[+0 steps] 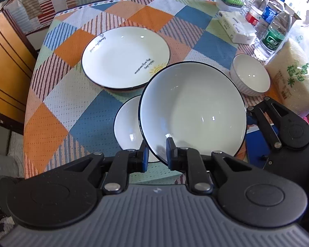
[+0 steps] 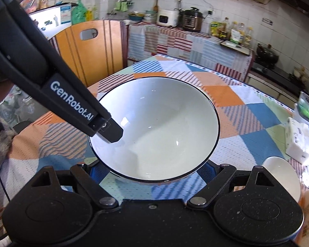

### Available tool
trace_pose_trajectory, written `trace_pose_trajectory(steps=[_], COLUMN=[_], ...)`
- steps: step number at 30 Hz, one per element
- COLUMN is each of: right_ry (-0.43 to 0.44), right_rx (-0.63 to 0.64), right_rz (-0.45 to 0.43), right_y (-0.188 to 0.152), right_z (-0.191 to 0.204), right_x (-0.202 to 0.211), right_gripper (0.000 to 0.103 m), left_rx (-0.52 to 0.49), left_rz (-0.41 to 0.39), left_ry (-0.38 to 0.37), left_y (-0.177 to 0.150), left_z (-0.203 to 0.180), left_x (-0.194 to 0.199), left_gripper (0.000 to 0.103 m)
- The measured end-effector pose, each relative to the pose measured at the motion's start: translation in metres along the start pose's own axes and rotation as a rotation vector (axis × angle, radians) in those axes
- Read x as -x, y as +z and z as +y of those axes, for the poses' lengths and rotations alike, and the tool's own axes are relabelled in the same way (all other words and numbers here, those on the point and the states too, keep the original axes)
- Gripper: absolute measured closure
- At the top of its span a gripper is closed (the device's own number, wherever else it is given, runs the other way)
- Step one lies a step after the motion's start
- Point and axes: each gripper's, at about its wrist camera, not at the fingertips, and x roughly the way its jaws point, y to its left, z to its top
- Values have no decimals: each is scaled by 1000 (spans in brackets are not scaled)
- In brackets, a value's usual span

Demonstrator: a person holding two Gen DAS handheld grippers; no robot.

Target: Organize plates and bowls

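A large white bowl with a dark rim (image 1: pixel 192 111) is held tilted above the table. My left gripper (image 1: pixel 157 154) is shut on its near rim; one finger (image 2: pixel 111 132) shows inside the bowl (image 2: pixel 158 131) in the right wrist view. My right gripper (image 2: pixel 154 170) is wide open with its fingers on either side of the bowl's base; whether they touch it is hidden. A white plate with printed text (image 1: pixel 125 57) lies further back on another plate. A smaller white bowl (image 1: pixel 129 127) sits under the held bowl. A ribbed white bowl (image 1: pixel 250 74) stands to the right.
The table has a patchwork cloth (image 1: pixel 72 107). Water bottles (image 1: pixel 274 35), a tissue box (image 1: pixel 237 28) and a bag of rice (image 1: pixel 294 78) crowd the right side. A wooden chair (image 2: pixel 92 47) and a kitchen counter stand beyond the table.
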Motion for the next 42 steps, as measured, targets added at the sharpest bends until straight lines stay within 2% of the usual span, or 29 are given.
trace_pose_trajectory(steps=[12, 20, 25, 28, 36, 40, 42], right_ry=[81, 106, 112, 105, 91, 90, 81], right_rx=[10, -2, 36, 50, 50, 27, 0], right_rz=[70, 134, 151, 143, 128, 113, 108], right_y=[-1, 1, 1, 1, 3, 4, 4], right_z=[1, -1, 5, 7, 3, -8, -17], right_x=[-35, -54, -57, -58, -47, -27, -17], right_gripper=[12, 12, 12, 10, 10, 10, 10], left_rx=[58, 57, 28, 47, 21, 22, 20], left_rz=[77, 116, 102, 105, 98, 66, 43], left_ry=[16, 40, 116, 115, 125, 103, 90], left_y=[5, 10, 6, 7, 8, 10, 11], left_z=[22, 28, 27, 33, 29, 27, 23], left_x=[-36, -58, -65, -69, -64, -45, -33], left_gripper=[88, 87, 86, 86, 84, 73, 72])
